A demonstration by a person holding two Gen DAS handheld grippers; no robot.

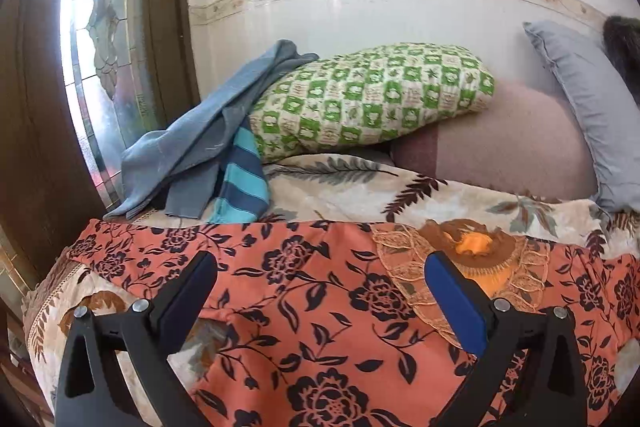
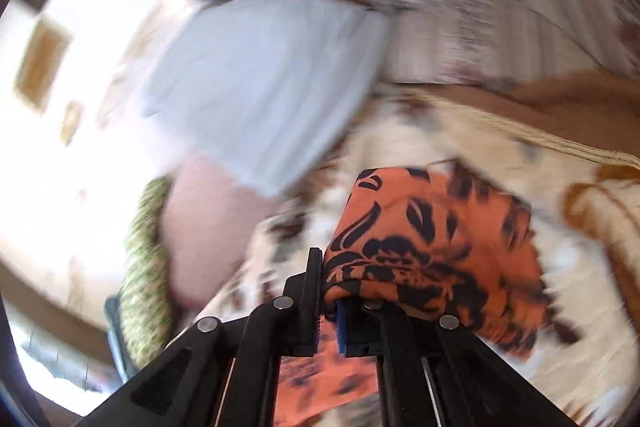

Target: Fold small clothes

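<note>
An orange garment with a dark floral print [image 1: 312,291] lies spread on the bed, with a lace collar [image 1: 472,267] at its right. My left gripper [image 1: 320,263] is open and empty just above it, one finger on each side of the cloth's middle. In the blurred right wrist view my right gripper [image 2: 330,291] is shut on a bunched part of the same orange garment [image 2: 432,243] and holds it up above the blanket.
A floral blanket [image 1: 360,183] covers the bed. A green checked pillow [image 1: 368,95], blue-grey clothes [image 1: 192,143], a striped cloth [image 1: 242,183], a pink cushion [image 1: 504,143] and a grey pillow [image 1: 588,99] lie behind. A window [image 1: 104,67] is at the left.
</note>
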